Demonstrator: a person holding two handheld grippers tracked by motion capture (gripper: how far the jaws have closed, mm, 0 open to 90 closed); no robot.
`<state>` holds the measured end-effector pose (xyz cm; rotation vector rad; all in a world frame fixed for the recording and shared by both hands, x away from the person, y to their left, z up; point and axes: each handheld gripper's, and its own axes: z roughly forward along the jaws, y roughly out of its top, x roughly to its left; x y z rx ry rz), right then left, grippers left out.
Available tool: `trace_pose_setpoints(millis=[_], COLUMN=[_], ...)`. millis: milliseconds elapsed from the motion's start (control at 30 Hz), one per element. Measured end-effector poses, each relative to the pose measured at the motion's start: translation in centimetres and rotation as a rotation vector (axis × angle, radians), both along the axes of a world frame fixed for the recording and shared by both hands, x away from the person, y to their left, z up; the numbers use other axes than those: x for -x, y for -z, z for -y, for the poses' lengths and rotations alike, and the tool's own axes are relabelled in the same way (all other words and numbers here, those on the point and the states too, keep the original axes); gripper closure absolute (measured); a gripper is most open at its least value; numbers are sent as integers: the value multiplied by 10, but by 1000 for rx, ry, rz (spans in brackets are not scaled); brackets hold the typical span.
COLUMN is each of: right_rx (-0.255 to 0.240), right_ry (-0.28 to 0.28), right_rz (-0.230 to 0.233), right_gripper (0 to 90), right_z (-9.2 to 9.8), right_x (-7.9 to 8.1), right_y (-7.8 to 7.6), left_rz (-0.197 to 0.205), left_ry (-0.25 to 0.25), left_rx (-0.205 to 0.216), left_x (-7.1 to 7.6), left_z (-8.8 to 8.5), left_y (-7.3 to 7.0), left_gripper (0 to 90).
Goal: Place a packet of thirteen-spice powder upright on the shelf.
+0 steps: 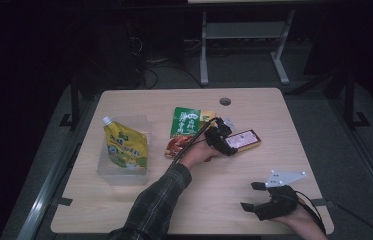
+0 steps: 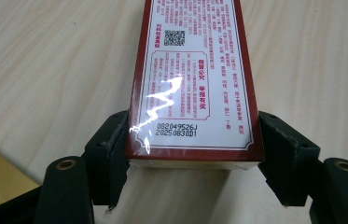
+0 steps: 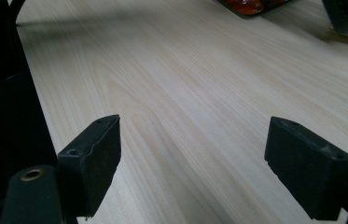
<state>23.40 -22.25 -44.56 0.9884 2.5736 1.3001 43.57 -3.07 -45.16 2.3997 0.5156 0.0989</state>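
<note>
Because the left gripper is pinching only the near end of the glossy red box between its jaws, the box lying flat on the surface beyond them, it is risking a slip or droop on lifting, while the right gripper is resting with jaws spread.

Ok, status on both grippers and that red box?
Left gripper shut on the red box, fingers pressing both long sides, box flat on the table. Right gripper open, nothing between fingers. Green packet beside the box, not blocking.
</note>
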Motion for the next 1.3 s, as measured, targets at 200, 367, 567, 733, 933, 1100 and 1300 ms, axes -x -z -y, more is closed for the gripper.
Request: trace_pose_setpoints(millis=[200,367,567,733,933,1100,1300], right_rx=[3,6,4,11,0,-3,-5], right_ry=[2,7,9,17,21,25,29], right_rz=[4,1,7,13,25,31,46], right_gripper=[181,181,181,181,176,176,175], right_z=[0,0,1,0,-2,-5,-10], right_x=[0,0,0,0,1,1,-3], right_y=[0,0,-1,-2,-3,-5,-8], left_rz=[-9,-10,-4,-14,-1,-2,-8], left_ry=[2,6,10,16,27,31,39], left_rx=[2,37,38,50,44,49,62], left_x=[18,37,62,84,107,124,141], left_z=[-15,-30,-50,-67,-89,-106,-120], left_y=[-11,-18,-26,-24,-19,-10,2], left_gripper=[319,319,320,319,319,319,318])
